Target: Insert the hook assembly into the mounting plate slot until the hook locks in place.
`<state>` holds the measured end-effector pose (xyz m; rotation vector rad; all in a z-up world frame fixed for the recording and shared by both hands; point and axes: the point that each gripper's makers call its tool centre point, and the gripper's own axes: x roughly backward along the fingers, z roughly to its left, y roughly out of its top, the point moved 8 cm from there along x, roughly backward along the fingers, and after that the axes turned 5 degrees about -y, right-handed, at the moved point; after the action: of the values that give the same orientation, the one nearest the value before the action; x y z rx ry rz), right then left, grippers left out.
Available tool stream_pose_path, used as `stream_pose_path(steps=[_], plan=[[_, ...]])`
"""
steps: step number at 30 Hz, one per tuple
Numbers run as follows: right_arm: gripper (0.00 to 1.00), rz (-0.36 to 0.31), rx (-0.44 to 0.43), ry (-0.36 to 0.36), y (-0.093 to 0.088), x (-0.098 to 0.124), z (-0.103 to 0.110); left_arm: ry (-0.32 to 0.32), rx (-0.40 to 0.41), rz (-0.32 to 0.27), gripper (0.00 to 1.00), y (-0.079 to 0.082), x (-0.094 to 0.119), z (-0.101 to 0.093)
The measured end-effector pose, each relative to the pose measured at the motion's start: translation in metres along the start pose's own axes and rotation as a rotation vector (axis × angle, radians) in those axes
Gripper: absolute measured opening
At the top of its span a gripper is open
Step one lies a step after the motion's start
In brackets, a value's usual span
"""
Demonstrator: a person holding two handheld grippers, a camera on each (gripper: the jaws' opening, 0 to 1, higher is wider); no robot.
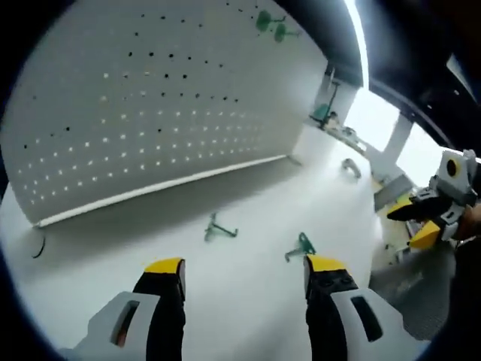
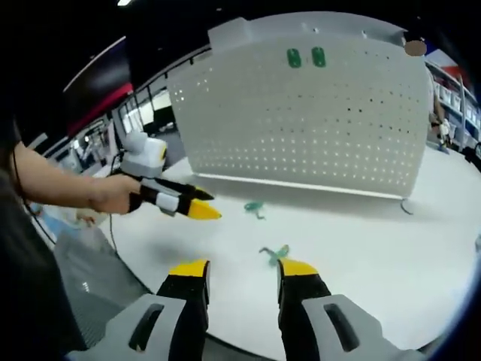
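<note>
Two green hooks point(image 2: 273, 253) on table point(image 2: 361, 241), pegboard point(image 2: 301, 120) upright behind

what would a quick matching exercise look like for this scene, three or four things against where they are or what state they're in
Things:
1. pegboard
2. two mounted green hooks
3. two loose green hooks
4. left gripper

Descriptions:
A. lying flat on the white table
B. standing upright at the back of the table
C. jaws open, holding nothing
D. fixed near the top of the board

Pairs: 1-B, 2-D, 3-A, 4-C
</note>
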<state>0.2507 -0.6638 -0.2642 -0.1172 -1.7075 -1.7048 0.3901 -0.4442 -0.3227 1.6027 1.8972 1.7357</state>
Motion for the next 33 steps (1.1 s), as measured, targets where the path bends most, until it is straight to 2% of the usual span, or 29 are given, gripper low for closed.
stream_pose_path(steps=[5, 11, 12, 14, 19, 23, 28, 33], plan=[[0.34, -0.007, -0.004, -0.023, 0.005, 0.001, -0.009, 0.003, 0.015, 0.006, 0.63, 0.004, -0.018, 0.012], [0.33, 0.001, 0.020, -0.054, 0.007, 0.000, -0.021, 0.026, 0.031, 0.035, 0.60, -0.001, -0.033, 0.022], [0.33, 0.002, 0.010, -0.059, 0.007, 0.000, -0.024, 0.018, 0.057, 0.058, 0.60, -0.005, -0.037, 0.022], [0.33, 0.007, 0.008, -0.066, 0.008, -0.001, -0.028, 0.033, 0.044, 0.088, 0.57, -0.009, -0.042, 0.025], [0.33, -0.005, -0.001, -0.084, 0.011, -0.001, -0.031, 0.033, 0.037, 0.079, 0.55, -0.003, -0.050, 0.027], [0.33, 0.011, -0.015, -0.086, 0.006, -0.001, -0.031, 0.026, 0.017, 0.099, 0.53, 0.002, -0.058, 0.027], [0.33, 0.024, -0.010, -0.089, 0.001, -0.001, -0.032, 0.019, -0.008, 0.084, 0.53, 0.011, -0.066, 0.028], [0.32, 0.017, -0.018, -0.117, 0.004, 0.001, -0.043, 0.012, -0.023, 0.102, 0.47, 0.011, -0.073, 0.029]])
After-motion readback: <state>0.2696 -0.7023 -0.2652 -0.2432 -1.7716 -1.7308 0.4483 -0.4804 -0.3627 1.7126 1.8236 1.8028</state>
